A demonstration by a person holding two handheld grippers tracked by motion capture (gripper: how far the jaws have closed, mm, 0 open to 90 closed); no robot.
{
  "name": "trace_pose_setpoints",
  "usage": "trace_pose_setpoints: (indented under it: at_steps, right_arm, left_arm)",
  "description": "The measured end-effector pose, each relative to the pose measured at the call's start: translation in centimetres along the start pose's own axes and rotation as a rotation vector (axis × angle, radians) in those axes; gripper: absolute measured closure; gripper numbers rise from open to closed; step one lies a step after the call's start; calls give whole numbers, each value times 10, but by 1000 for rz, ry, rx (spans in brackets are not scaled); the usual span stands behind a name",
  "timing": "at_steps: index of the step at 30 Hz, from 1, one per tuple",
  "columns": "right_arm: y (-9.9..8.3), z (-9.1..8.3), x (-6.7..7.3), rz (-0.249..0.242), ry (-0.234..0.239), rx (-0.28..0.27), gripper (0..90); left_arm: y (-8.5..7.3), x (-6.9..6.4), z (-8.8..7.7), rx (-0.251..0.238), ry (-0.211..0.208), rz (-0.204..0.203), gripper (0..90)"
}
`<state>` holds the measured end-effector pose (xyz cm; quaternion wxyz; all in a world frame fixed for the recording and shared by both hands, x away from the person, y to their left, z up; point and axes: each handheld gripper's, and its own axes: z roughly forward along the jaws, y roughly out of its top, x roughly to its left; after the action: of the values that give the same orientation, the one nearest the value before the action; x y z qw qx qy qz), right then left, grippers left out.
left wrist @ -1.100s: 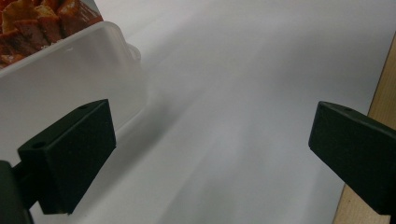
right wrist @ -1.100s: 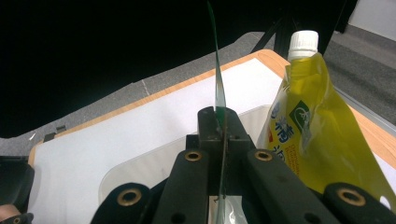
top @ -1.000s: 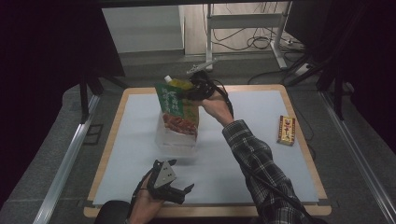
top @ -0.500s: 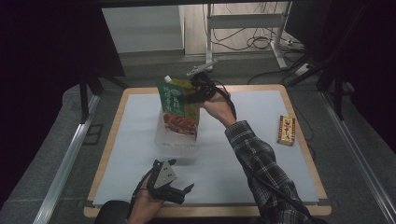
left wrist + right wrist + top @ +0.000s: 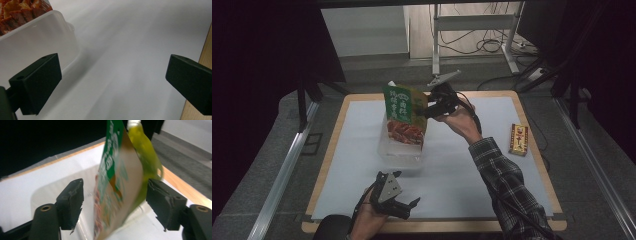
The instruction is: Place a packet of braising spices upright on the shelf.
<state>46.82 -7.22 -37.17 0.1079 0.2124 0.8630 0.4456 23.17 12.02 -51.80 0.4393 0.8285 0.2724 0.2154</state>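
A green and orange snack pouch [image 5: 404, 115] stands upright in a clear plastic container [image 5: 399, 150] on the white mat. My right gripper [image 5: 428, 111] hovers at the pouch's right edge. Its jaws have just been opening. In the right gripper view the pouch [image 5: 117, 177] sits between the jaws of the right gripper [image 5: 113, 197] without touching either pad, and a yellow-green pouch [image 5: 146, 152] shows behind it. My left gripper [image 5: 408, 189] rests near the board's front edge, open and holding nothing. In the left gripper view its jaws [image 5: 112, 82] stand wide beside the container [image 5: 37, 42].
A small yellow and red box [image 5: 518, 139] lies on the mat at the right. The wooden board's edge [image 5: 532, 150] frames the white mat [image 5: 452, 165]. A metal stand [image 5: 437, 50] and cables sit beyond the far edge.
The right gripper's jaws have opened off the pouch's top and the hand has drawn slightly to the right. The pouch stays standing in the container. The left hand has not moved.
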Motion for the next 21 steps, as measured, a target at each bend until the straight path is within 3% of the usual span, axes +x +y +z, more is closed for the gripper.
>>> trace_pose_setpoints:
  at_steps: [1, 5, 11, 16, 21]
  right_arm:
    - [-6, -4, 0, -7, -38, -14, 241]
    - [-18, -13, -2, 6, -75, -29, 198]
    - [-34, -22, -3, 26, -101, -14, 164]
    - [-48, -29, 0, 15, -126, 3, 123]
    - [-64, -32, 1, 31, -122, -2, 105]
  left_arm:
    - [0, 0, 0, 0, -1, 2, 1]
    - [0, 0, 0, -2, -1, 4, 1]
    - [0, -1, 0, -3, -4, 5, 1]
    - [0, -2, 1, -2, -3, 7, 1]
    - [1, -2, 1, 3, -5, 2, 1]
